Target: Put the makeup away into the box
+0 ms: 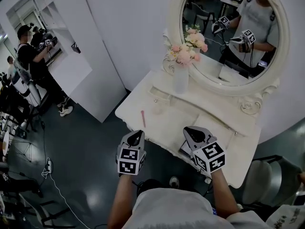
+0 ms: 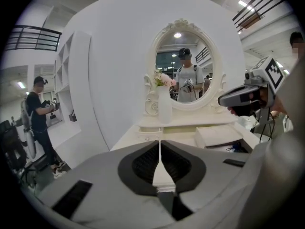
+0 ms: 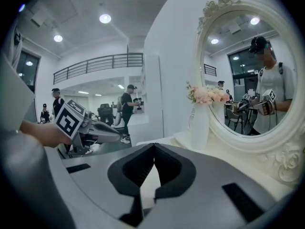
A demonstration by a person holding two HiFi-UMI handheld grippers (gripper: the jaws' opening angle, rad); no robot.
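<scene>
A white dressing table (image 1: 209, 113) stands in front of me below an oval mirror (image 1: 267, 75). A thin pink makeup stick (image 1: 143, 119) lies near the table's left front edge. On the right of the tabletop sits a flat white box (image 2: 218, 135) with a dark opening at its front. My left gripper (image 1: 135, 136) (image 2: 159, 147) hovers just off the front edge, close to the pink stick; its jaws are a narrow slit apart and hold nothing. My right gripper (image 1: 194, 133) (image 3: 153, 149) is over the table's front right, tips together and empty.
A white vase of pink flowers (image 1: 181, 78) stands at the back left of the table beside small drawers (image 1: 159, 97). A white partition wall (image 1: 95, 56) rises on the left, with people (image 1: 28, 56) and equipment beyond it. A chair (image 1: 267, 182) is at the right, and cables (image 1: 47, 168) lie on the dark floor.
</scene>
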